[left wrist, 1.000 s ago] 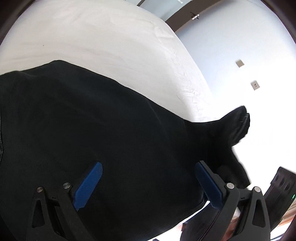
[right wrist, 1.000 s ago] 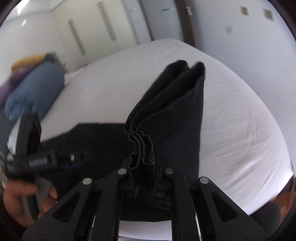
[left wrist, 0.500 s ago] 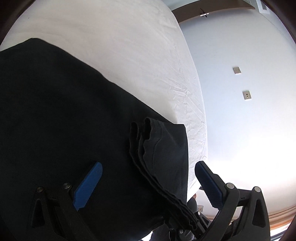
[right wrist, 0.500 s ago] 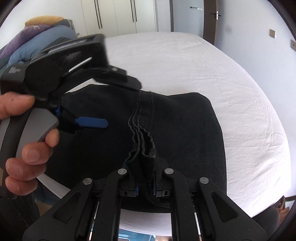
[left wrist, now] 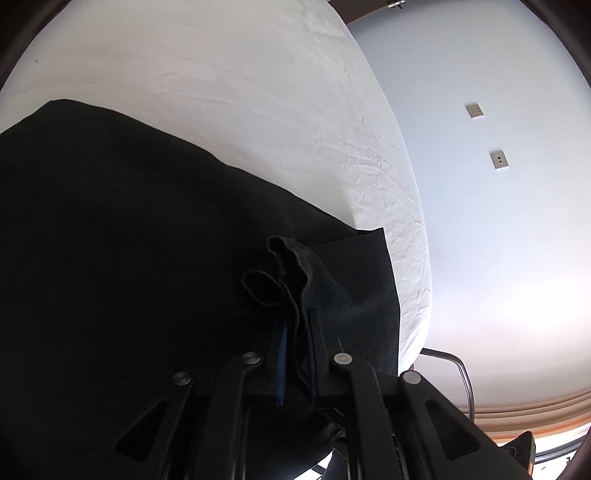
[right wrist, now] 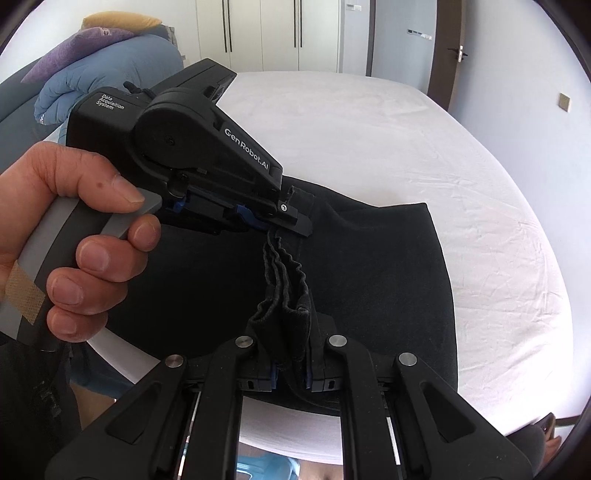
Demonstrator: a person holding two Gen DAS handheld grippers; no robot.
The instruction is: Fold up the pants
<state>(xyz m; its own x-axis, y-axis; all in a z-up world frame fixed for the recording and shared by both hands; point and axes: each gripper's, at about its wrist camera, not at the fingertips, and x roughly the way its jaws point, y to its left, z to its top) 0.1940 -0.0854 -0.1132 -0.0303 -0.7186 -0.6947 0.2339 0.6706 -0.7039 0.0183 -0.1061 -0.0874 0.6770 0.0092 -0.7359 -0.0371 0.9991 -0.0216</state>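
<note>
Black pants (right wrist: 376,280) lie folded on the white bed (right wrist: 424,140), near its front edge. My right gripper (right wrist: 291,373) is shut on a bunched stack of the pants' hem layers. My left gripper (left wrist: 295,354) is shut on the same bunched edge a little farther along; it shows in the right wrist view (right wrist: 280,221), held by a hand and pinching the fabric. In the left wrist view the pants (left wrist: 129,277) fill the lower left over the bed (left wrist: 258,92).
A blue and purple duvet pile (right wrist: 107,62) lies at the far left of the bed. White wardrobe doors (right wrist: 280,33) and a door (right wrist: 443,51) stand behind. A metal rail (left wrist: 458,373) sits by the bed's corner, below a wall with two sockets (left wrist: 498,160).
My left gripper, open before, has closed on the bunched pants edge next to the right gripper. The raised pant legs have come down flat onto the rest of the pants.
</note>
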